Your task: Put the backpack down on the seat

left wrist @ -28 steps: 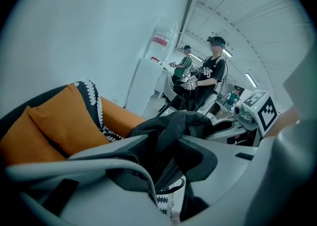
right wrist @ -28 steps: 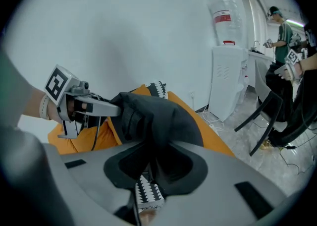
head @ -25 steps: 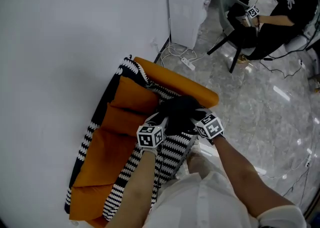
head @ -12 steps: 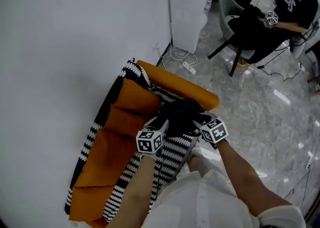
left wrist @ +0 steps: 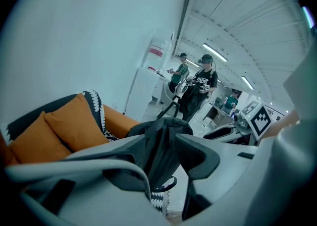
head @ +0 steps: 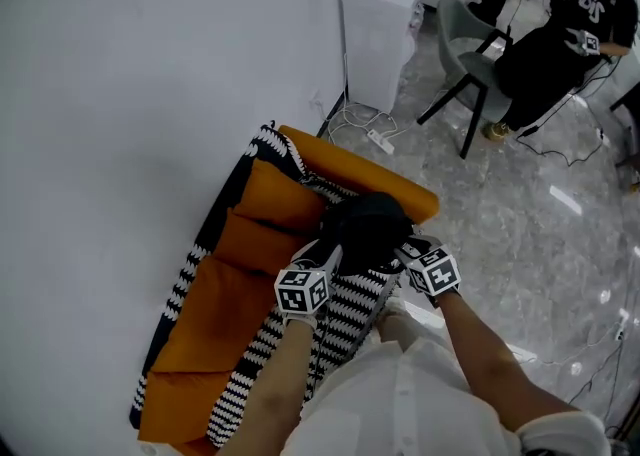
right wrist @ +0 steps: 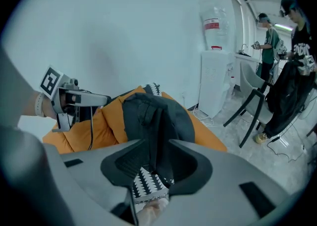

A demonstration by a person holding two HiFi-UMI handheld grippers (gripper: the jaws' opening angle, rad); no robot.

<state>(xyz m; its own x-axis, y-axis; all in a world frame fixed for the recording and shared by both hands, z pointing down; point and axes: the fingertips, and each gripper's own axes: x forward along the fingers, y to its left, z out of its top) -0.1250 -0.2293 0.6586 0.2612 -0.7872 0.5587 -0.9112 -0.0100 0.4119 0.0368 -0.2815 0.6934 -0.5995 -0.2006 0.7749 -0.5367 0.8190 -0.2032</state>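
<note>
Orange sofa (head: 215, 304) bears backpack (head: 365, 229) — left gripper (head: 325, 256), right gripper (head: 408, 249) just opened wide around it.

The backpack (head: 365, 229) sat on the far end of the sofa (head: 215, 294), against its armrest (head: 375, 172), with the left gripper (head: 328, 256) and right gripper (head: 406, 249) just near of it, the wall (head: 150, 64) to the left, and a water dispenser (head: 380, 39) and chair (head: 468, 62) far behind.
</note>
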